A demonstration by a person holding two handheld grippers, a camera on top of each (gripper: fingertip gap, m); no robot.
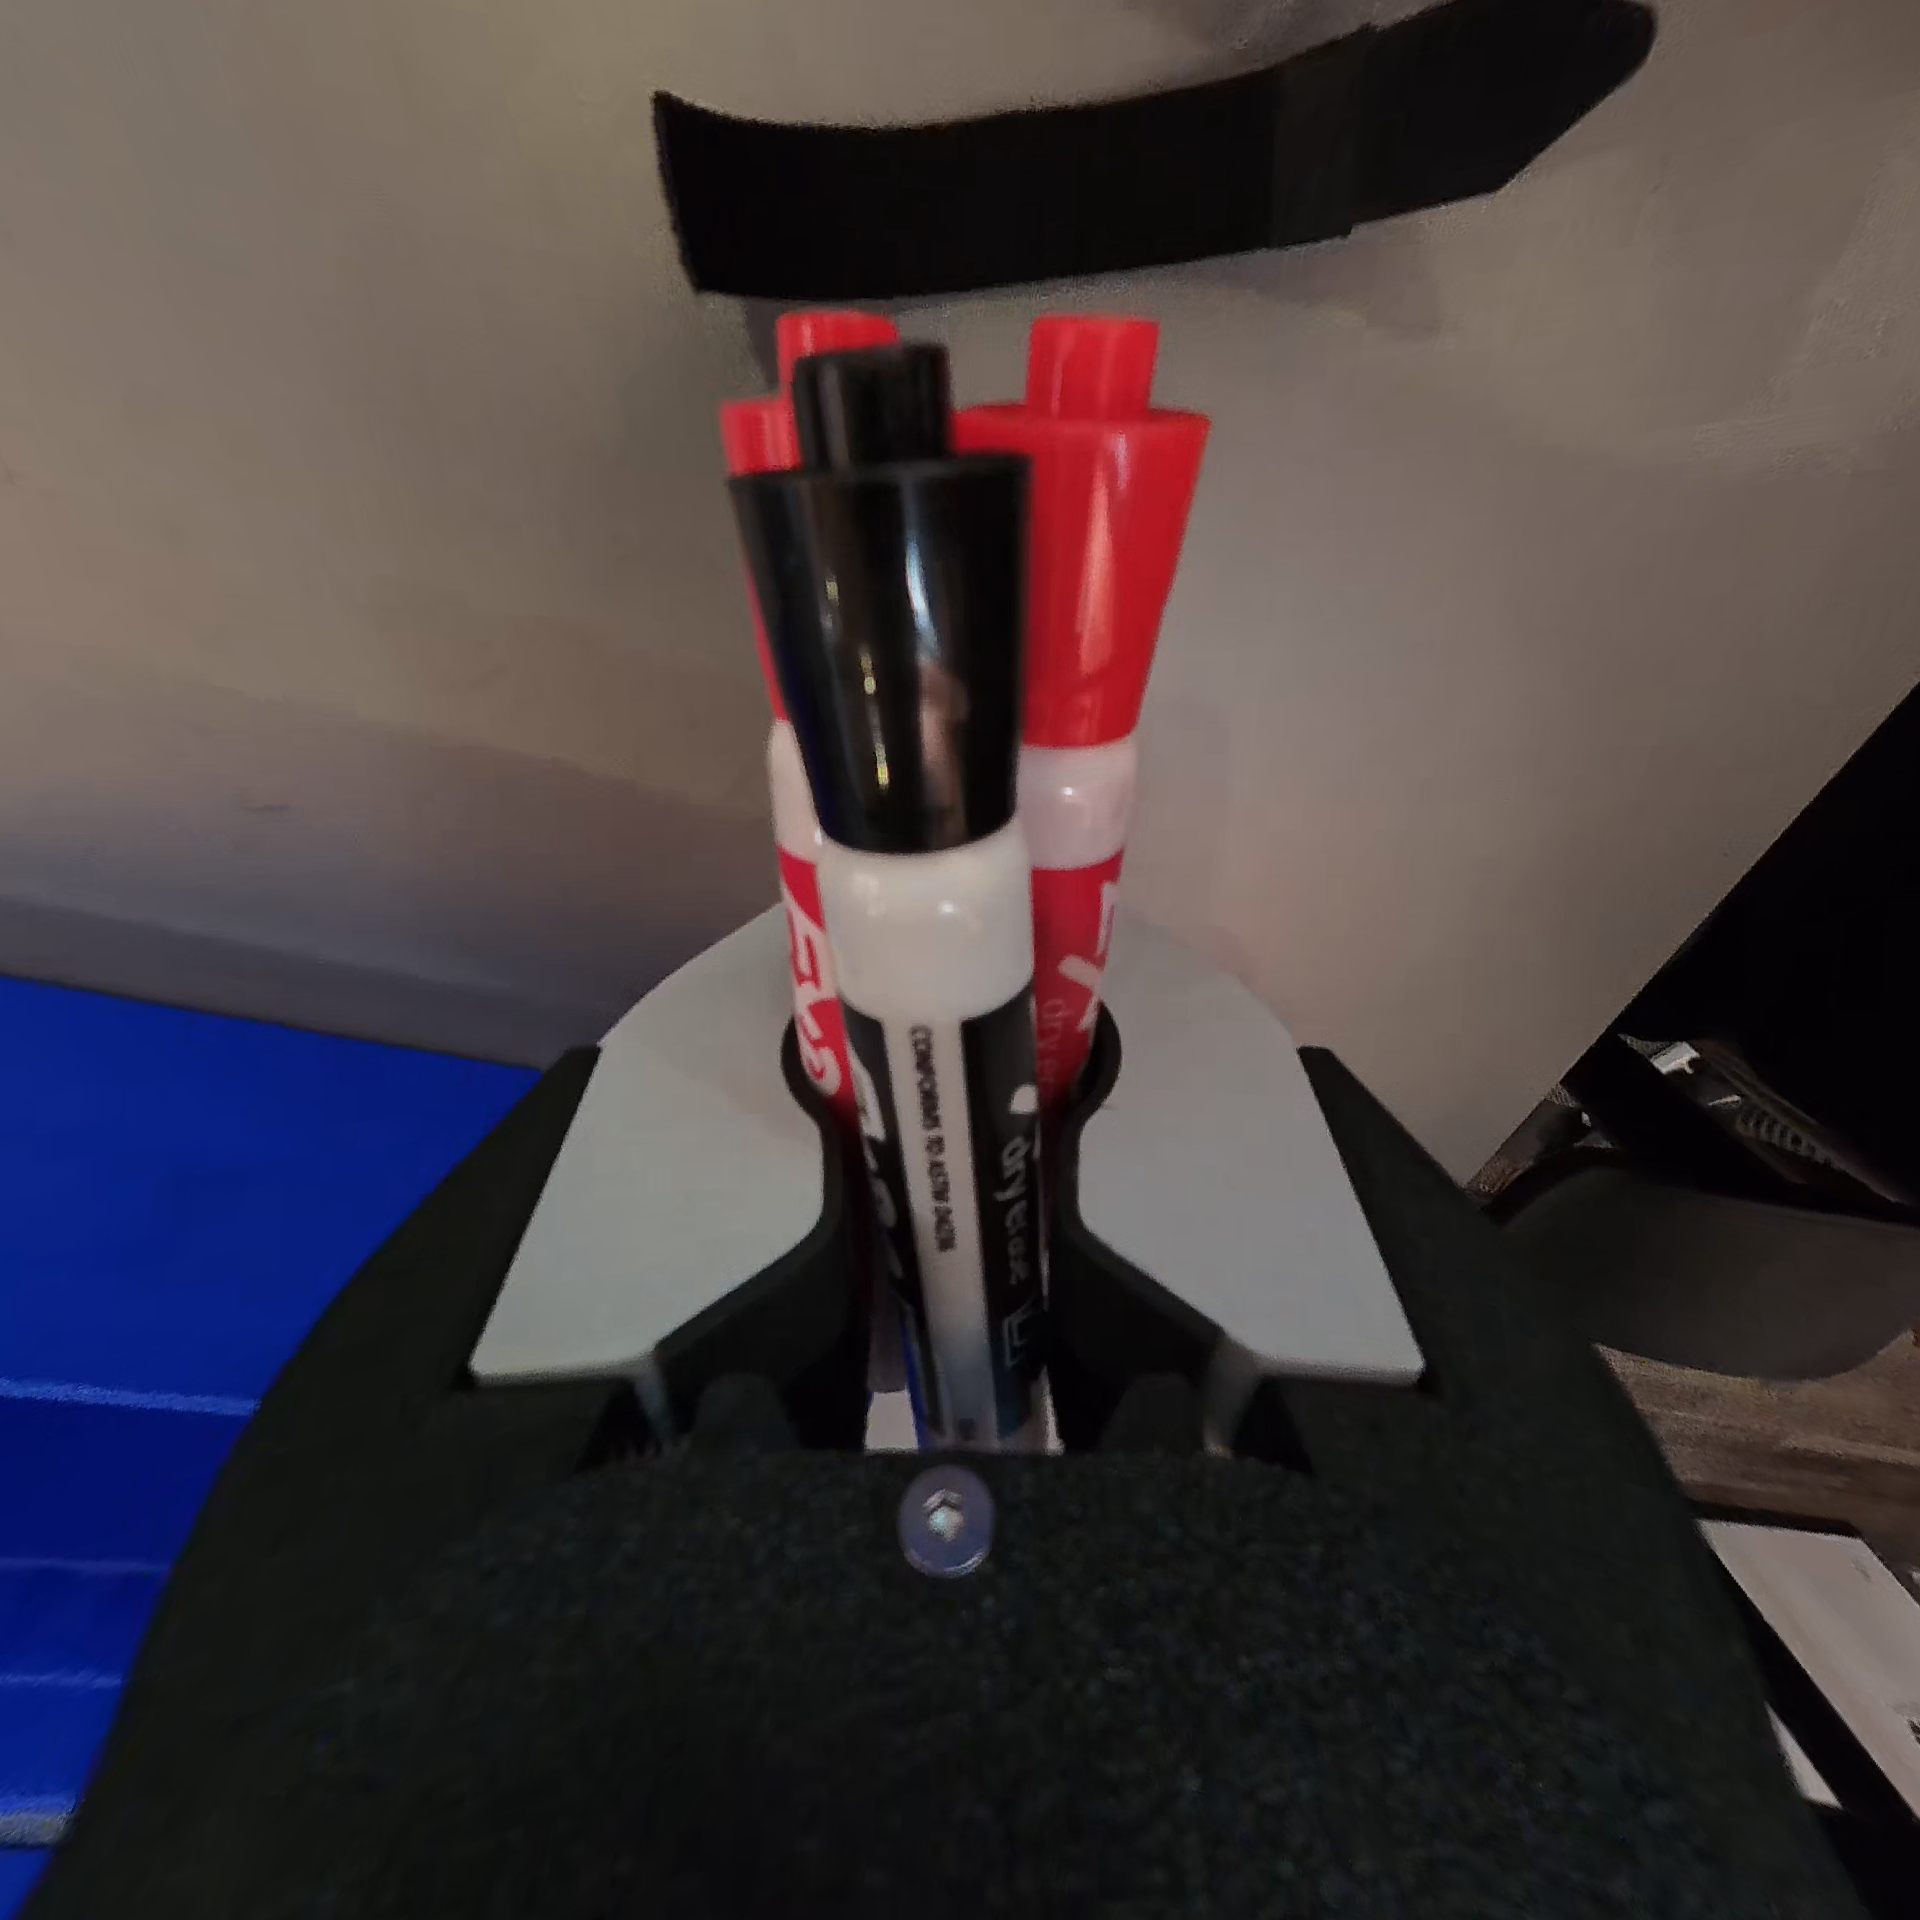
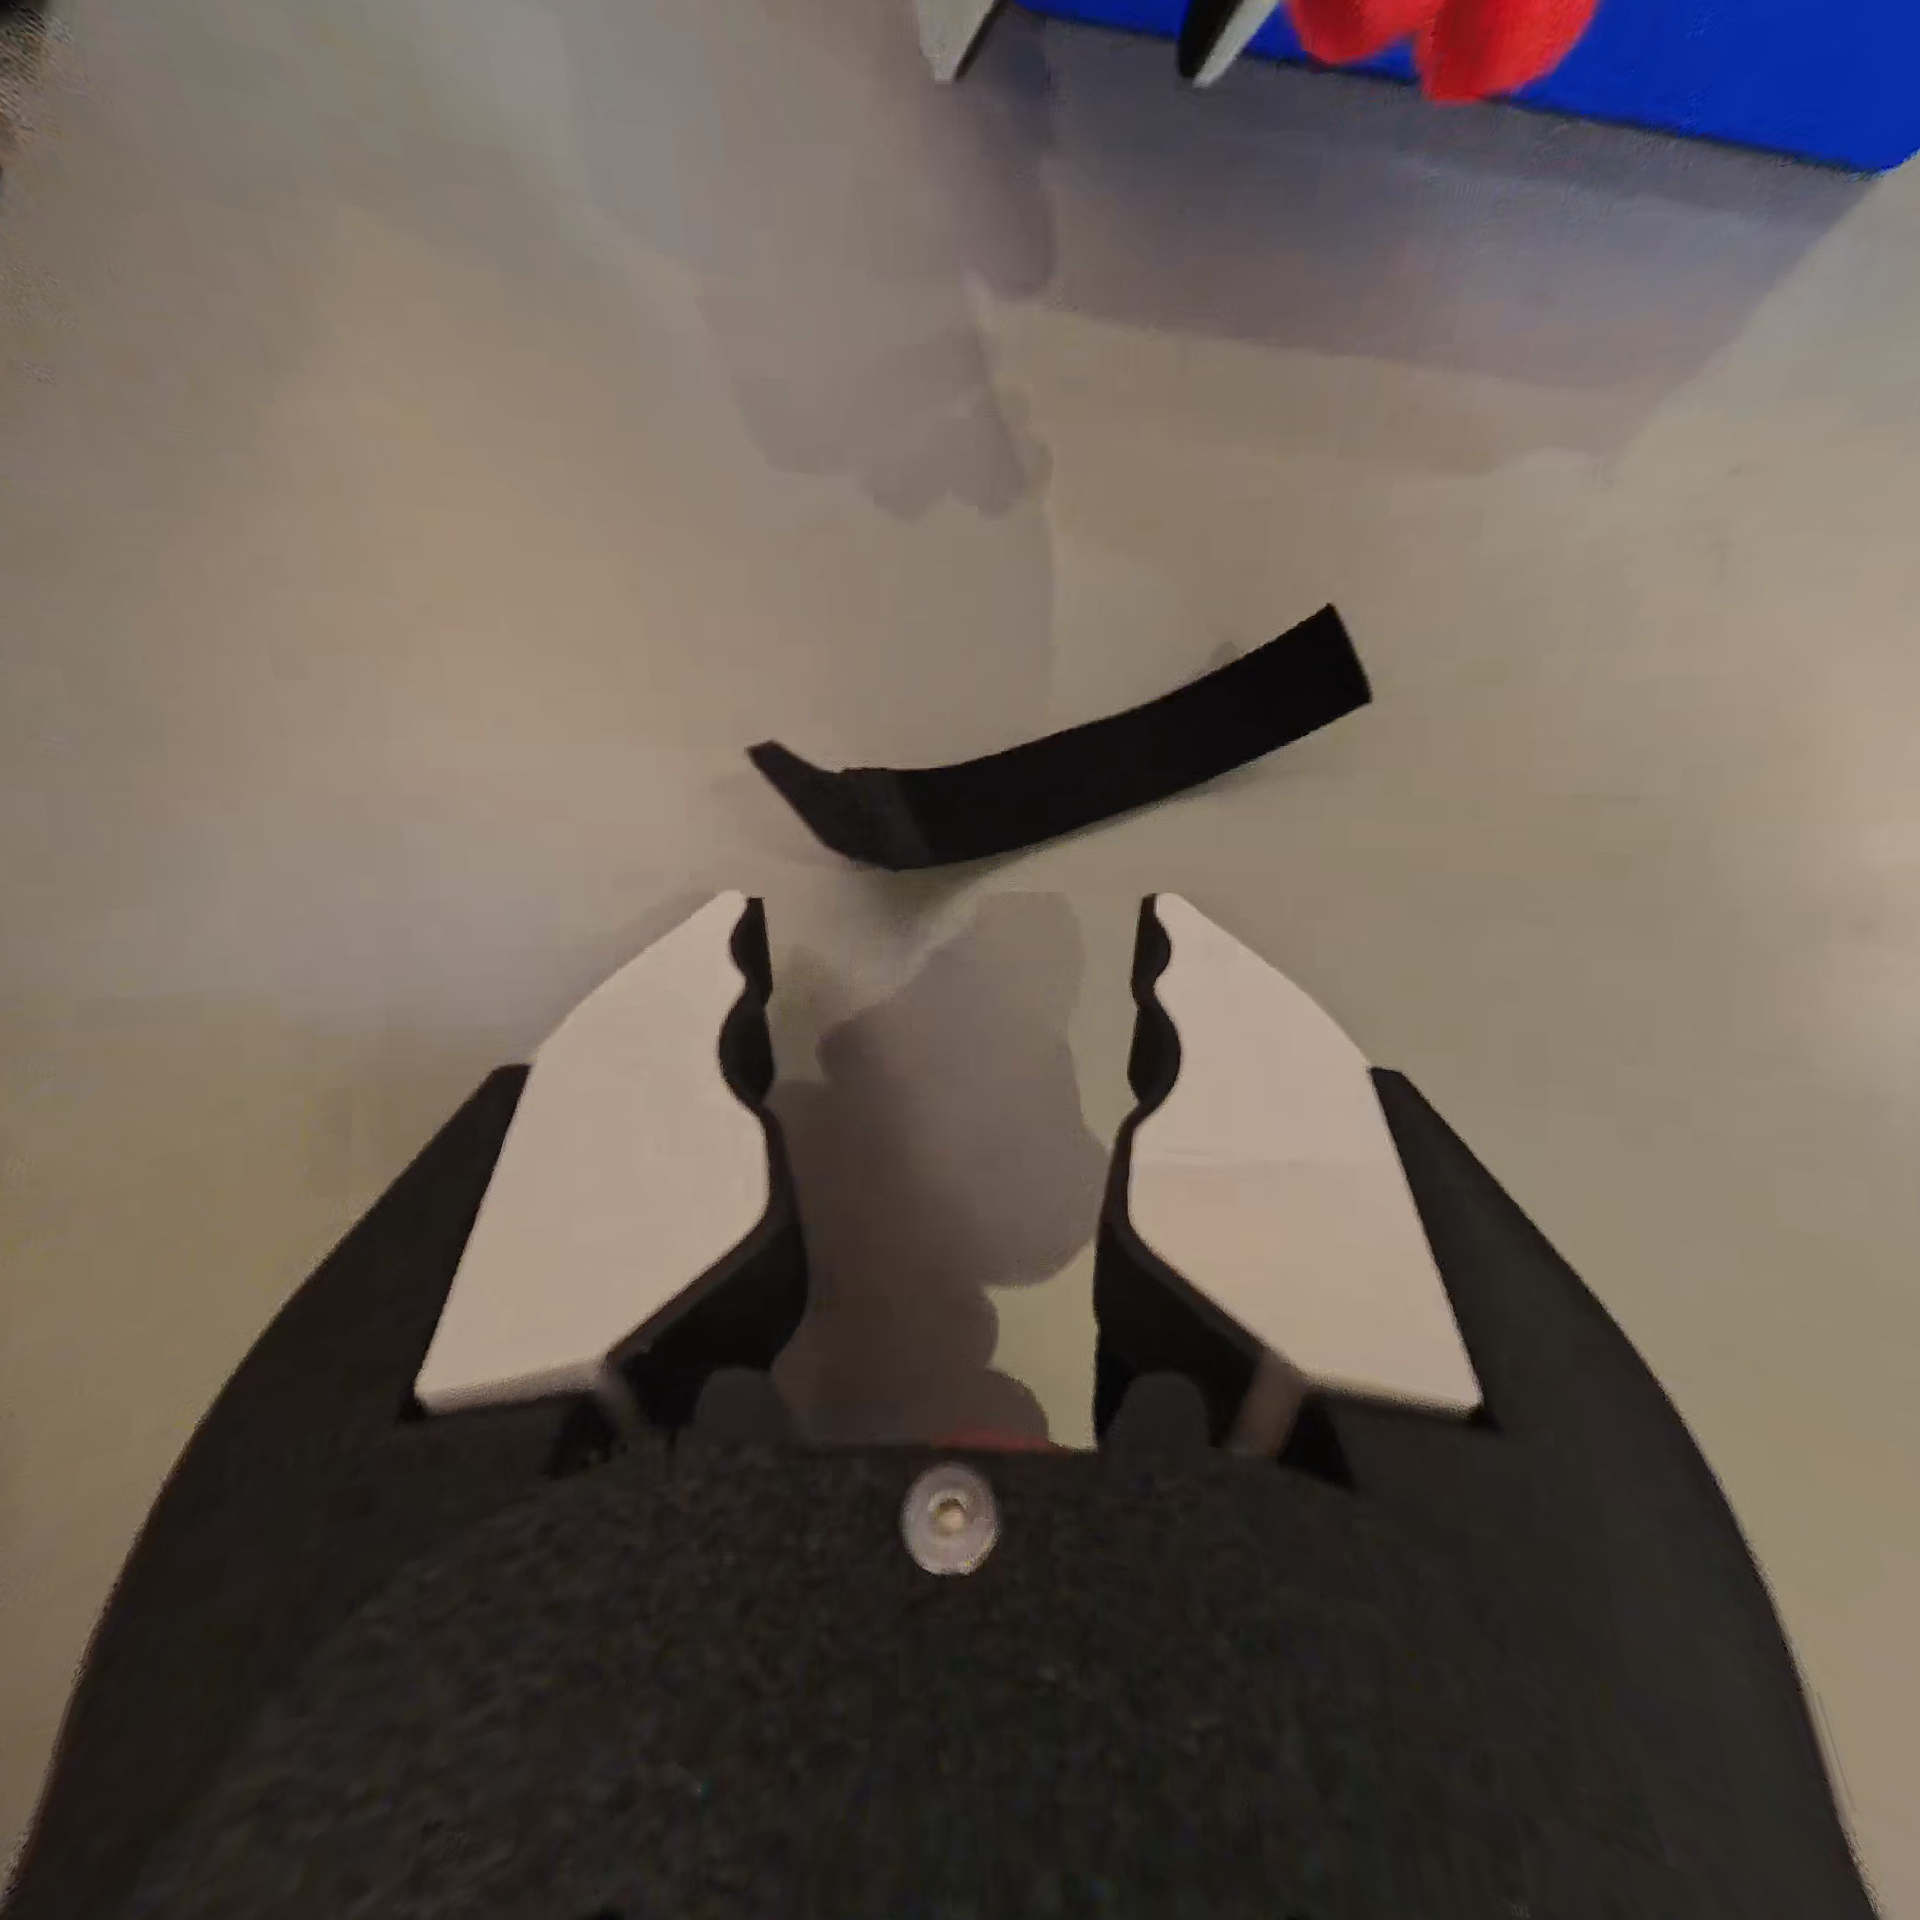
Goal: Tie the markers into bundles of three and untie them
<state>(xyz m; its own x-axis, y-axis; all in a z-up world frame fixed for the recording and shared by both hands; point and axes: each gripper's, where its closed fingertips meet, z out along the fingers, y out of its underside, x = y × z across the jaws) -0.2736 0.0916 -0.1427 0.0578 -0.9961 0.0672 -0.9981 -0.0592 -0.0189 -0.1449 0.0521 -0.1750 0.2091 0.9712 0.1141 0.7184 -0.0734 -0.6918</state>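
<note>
**L claw holds three markers, R claw open over loose strap**

L gripper (image 1: 951, 1049) is clamped narrow on a bunch of three markers: one black marker (image 1: 904, 748) on top/front, two red markers (image 1: 1091, 644) behind and beside it. Caps point fwd, away from the cam, toward the strap; barrels run back between the fingers. Markers sit in the rounded notch of the finger pads, prob. so they stay packed together and don't roll apart while nothing is wrapped round them. No strap on the bunch that I can see, so it's held by the claw alone.

Black strap (image 1: 1122, 177) lies flat on the beige table (image 1: 312, 520), just past the marker caps in the L view, not touching them. One end looks thicker/doubled, other end plain. It lies crosswise to the markers, which would suit laying the bunch over it.

R gripper (image 2: 951, 914) is wide open and empty, fingers apart, tips just short of the strap (image 2: 1049, 758) and aimed at its thicker folded end. Looks like an approach to pick up that end; no contact yet. Its shadow falls on the table (image 2: 416, 520) between the fingers.

Far edge of R view: blurry bit of the L claw tips and red caps, against a blue box (image 2: 1714, 94). Blue also shows low left in the L view. Dark chair-like stuff at right edge of L view, not clear.

Judgement: the tying step, early on. Bunch gathered, strap not yet picked up or wrapped. Risk: strap is flat on the table, thin, may be hard to pinch; markers could slip if L eases off.
</note>
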